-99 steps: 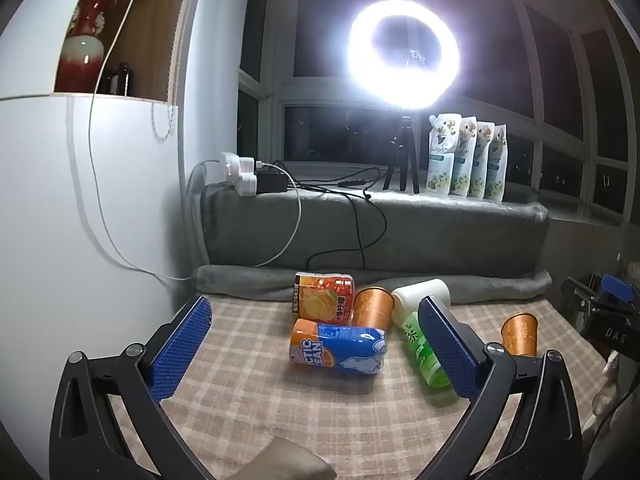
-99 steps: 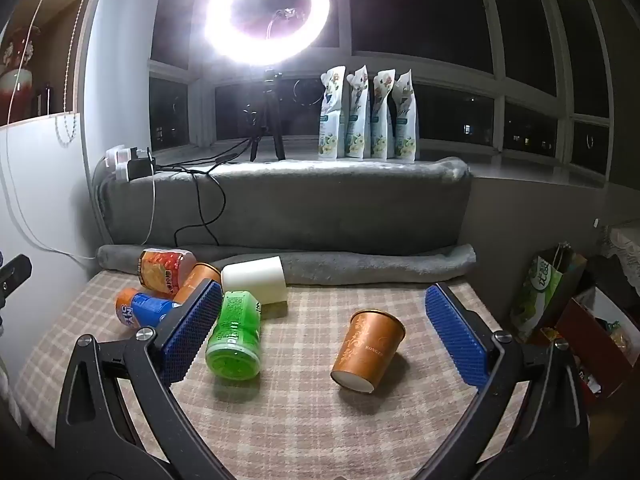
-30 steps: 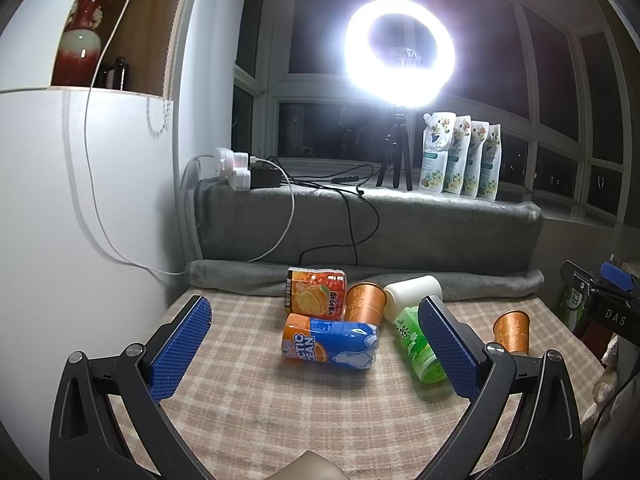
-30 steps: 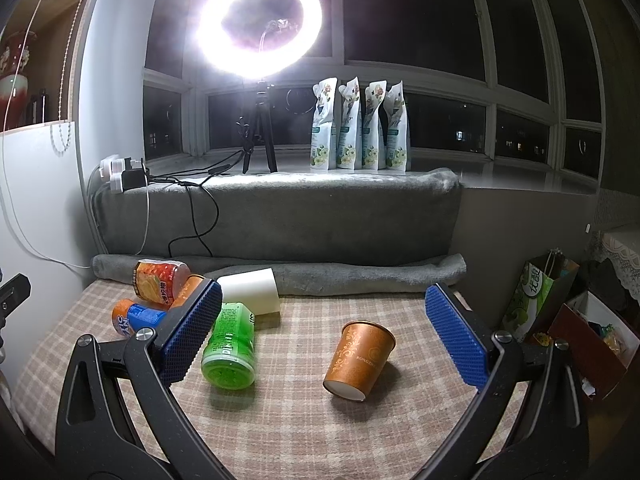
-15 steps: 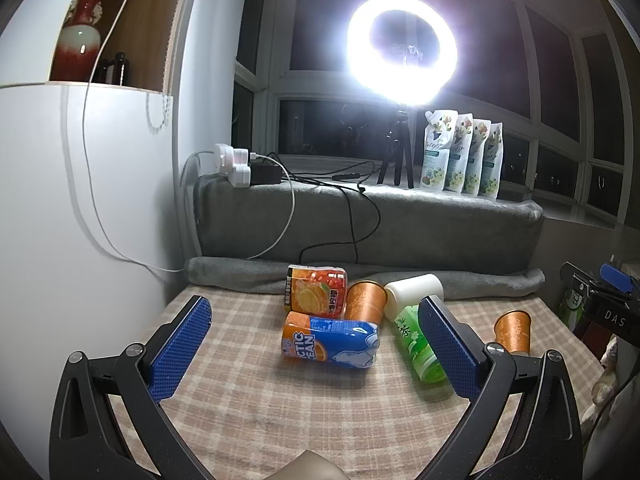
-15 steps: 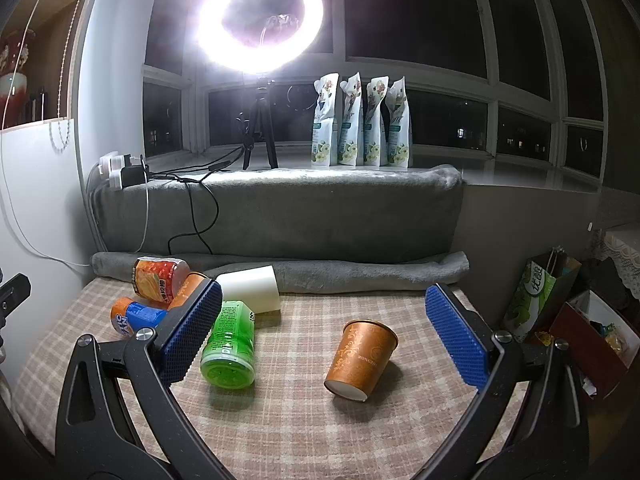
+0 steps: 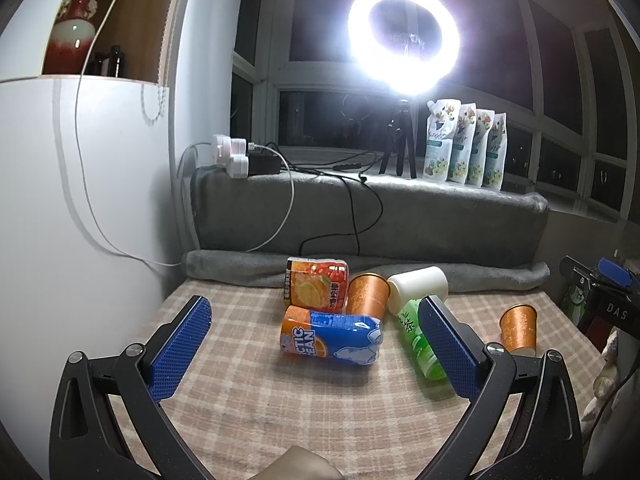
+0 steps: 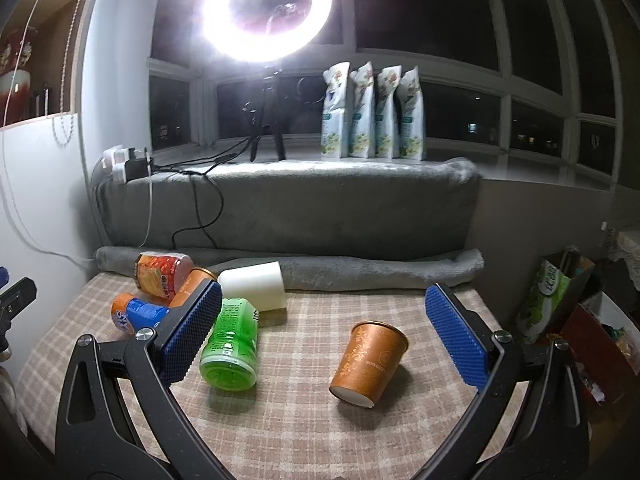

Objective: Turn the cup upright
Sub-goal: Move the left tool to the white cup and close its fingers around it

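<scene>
The right wrist view shows the cup (image 8: 370,362) lying tilted on its side near the right edge of the worktop (image 8: 300,432), base toward the camera, mouth away; the left wrist view shows it (image 7: 518,328) small and far right, beside the right hand-held gripper (image 7: 600,292) at the frame edge; only the left view shows the blue can (image 7: 330,338) whole, with the orange can (image 7: 316,286) and second cup (image 7: 367,294) behind it near the back edge; the green bottle (image 8: 230,344) and white cup (image 8: 254,285) lie left of the cup; both hand-held grippers hover level over the front edge, released, jaws wide, left (image 7: 316,354), right (image 8: 322,330), the cup between the right one's fingers but untouched.
</scene>
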Demonstrator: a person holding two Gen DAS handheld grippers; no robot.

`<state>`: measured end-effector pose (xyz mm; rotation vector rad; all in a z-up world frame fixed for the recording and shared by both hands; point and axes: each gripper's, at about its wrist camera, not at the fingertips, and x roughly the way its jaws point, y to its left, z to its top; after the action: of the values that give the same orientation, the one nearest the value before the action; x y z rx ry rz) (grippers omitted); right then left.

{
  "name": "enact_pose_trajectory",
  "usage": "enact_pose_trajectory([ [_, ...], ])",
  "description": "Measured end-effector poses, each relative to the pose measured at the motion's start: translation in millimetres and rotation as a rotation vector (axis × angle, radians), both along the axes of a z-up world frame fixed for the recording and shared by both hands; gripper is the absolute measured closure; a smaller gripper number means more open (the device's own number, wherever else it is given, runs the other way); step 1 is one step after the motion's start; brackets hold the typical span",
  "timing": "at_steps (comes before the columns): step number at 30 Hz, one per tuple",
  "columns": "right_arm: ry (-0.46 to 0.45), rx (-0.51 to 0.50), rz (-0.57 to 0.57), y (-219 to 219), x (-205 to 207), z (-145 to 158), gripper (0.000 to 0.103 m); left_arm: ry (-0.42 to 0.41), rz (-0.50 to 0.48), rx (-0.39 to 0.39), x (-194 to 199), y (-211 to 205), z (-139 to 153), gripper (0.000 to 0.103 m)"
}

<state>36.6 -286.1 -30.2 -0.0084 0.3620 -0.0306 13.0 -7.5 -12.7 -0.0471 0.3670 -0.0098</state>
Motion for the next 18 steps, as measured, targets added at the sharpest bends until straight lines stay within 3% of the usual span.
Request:
enact_pose_trajectory([
  [8,0.085,-0.081,0.192,3.5,46.3,-4.9,0.0,0.062,-0.023,0.011,18.5,-2.7,-12.3,0.001],
  [15,0.226,-0.155,0.311,11.6,99.3,-11.6,0.0,0.096,-0.04,0.041,27.6,-7.0,-21.9,0.001],
  [18,0.312,-0.118,0.349,12.0,121.1,-14.7,0.0,0.112,-0.055,0.051,32.0,-7.9,-24.0,0.001],
])
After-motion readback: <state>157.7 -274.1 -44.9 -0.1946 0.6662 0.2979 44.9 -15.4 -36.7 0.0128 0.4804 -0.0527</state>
